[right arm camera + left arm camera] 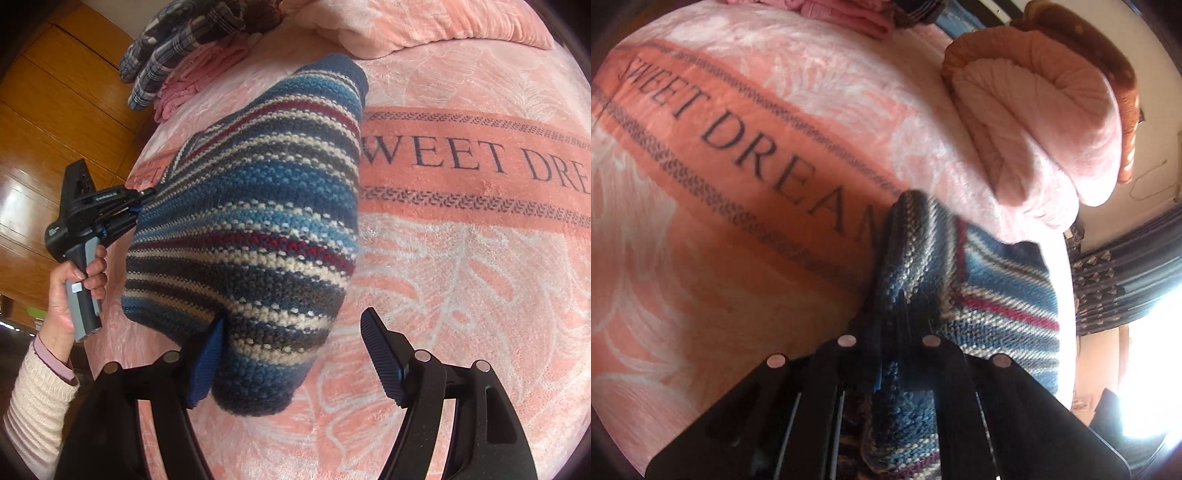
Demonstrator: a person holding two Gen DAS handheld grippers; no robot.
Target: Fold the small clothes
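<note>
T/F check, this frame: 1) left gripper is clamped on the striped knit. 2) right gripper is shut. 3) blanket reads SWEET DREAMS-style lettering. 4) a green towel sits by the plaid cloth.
1) The left gripper is clamped on the striped knit: true.
2) The right gripper is shut: false, its fingers stand wide apart, with the knit's corner against one.
3) The blanket carries dark lettering: true.
4) A green towel sits by the plaid cloth: false, pink folded clothes lie there.
</note>
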